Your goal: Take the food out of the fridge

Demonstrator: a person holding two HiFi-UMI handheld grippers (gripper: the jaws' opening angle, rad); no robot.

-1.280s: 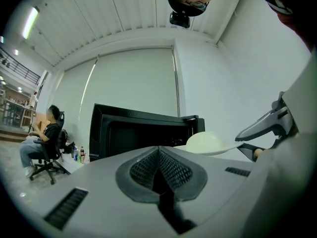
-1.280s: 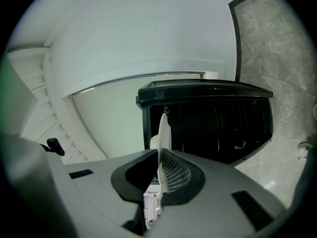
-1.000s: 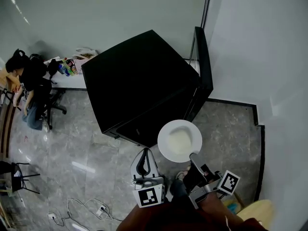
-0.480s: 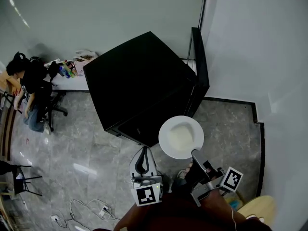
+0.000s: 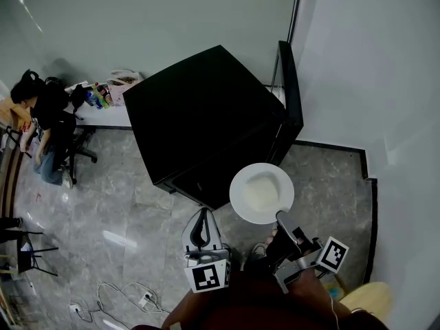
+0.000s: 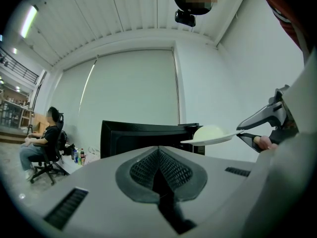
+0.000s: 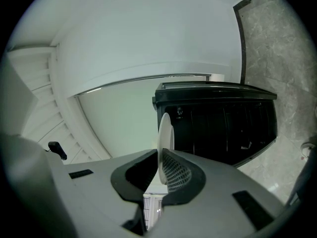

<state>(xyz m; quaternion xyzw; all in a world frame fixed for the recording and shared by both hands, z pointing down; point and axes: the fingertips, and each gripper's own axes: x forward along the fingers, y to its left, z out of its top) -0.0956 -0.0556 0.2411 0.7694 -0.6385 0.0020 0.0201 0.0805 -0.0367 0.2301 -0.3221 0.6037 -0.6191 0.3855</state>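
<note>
your right gripper clamps the plate by its near rim; it lies level ahead of the jaws, food up, facing the fridge. your left gripper has its jaws together, empty.

Left gripper, jaws together and empty, faces a black fridge. To its right, the right gripper grips a white plate of pale food. A person sits far left.

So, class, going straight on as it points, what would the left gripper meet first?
Most likely the black fridge, dead ahead of the left gripper, jaws shut, though depth is unclear. The plate of food hangs right of that line.
</note>
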